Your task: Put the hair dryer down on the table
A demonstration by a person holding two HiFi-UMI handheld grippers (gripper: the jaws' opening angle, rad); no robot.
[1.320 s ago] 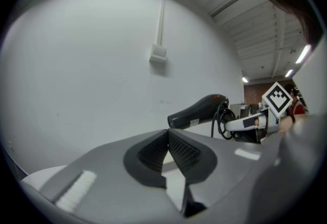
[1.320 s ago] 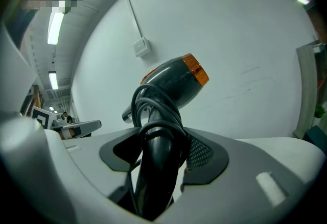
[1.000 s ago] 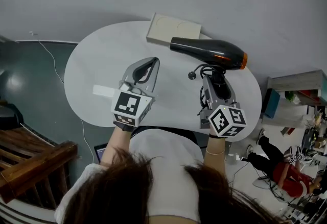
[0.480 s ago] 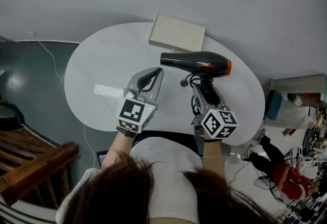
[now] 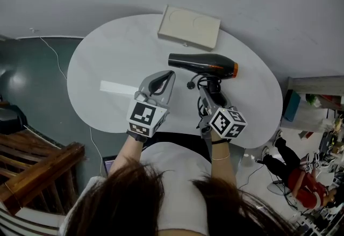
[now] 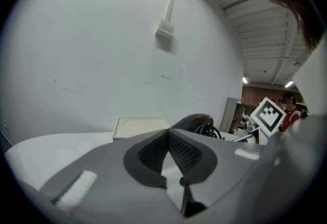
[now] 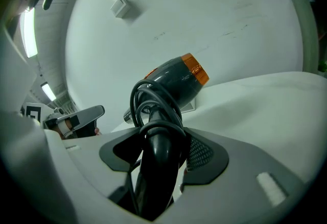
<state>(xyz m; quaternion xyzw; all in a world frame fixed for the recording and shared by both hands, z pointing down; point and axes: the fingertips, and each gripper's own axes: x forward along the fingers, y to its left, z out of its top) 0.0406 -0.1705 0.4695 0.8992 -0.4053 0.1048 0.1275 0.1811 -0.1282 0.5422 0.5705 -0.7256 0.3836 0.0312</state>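
Observation:
A black hair dryer point(image 5: 201, 64) with an orange rear ring is held above the white oval table point(image 5: 107, 57), its barrel level and its nozzle to the left. My right gripper point(image 5: 207, 88) is shut on its black handle point(image 7: 158, 162), with the coiled cord point(image 7: 153, 105) wrapped round the handle. In the right gripper view the dryer's body point(image 7: 176, 79) rises beyond the jaws. My left gripper point(image 5: 160, 80) hovers over the table to the left of the dryer, jaws shut with nothing between them.
A beige flat box point(image 5: 189, 27) lies at the table's far edge, behind the dryer. A white strip point(image 5: 119, 88) lies on the table left of my left gripper. A grey wall stands behind the table; a wooden bench point(image 5: 37, 167) is at lower left.
The right gripper has carried the hair dryer to the left and nearer to me. The left gripper has shifted slightly right.

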